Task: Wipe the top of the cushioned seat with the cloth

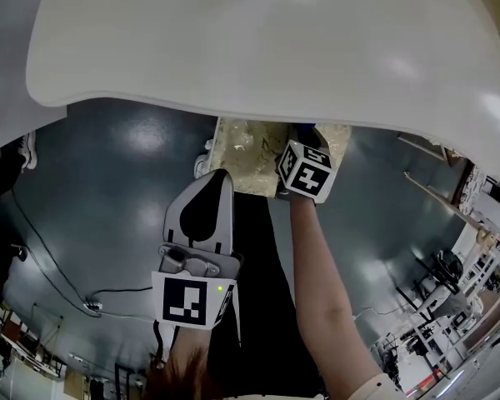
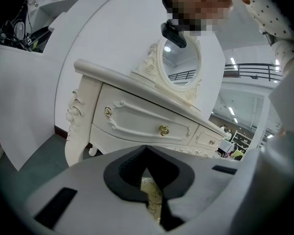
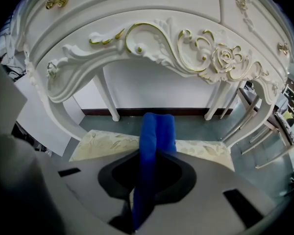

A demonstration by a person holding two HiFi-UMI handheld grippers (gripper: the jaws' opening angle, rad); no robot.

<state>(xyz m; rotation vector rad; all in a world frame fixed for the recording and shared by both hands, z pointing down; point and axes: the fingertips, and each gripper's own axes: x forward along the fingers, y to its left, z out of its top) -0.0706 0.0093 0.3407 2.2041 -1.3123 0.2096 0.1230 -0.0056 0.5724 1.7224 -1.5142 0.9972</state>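
Two grippers, left (image 2: 149,180) and right (image 3: 147,180), in front of the dressing table (image 1: 258,48); two marker cubes (image 1: 307,169); one blue cloth (image 3: 156,136); one cushioned seat (image 3: 108,143) beneath the dressing table; one oval mirror (image 2: 179,62) atop it; three gold knobs (image 2: 163,129) on its front.

White carved dressing table (image 2: 137,124) (gilt knobs (image 2: 163,130)), oval mirror (image 2: 182,62), glossy grey floor (image 1: 100,190), white wall (image 3: 157,89)
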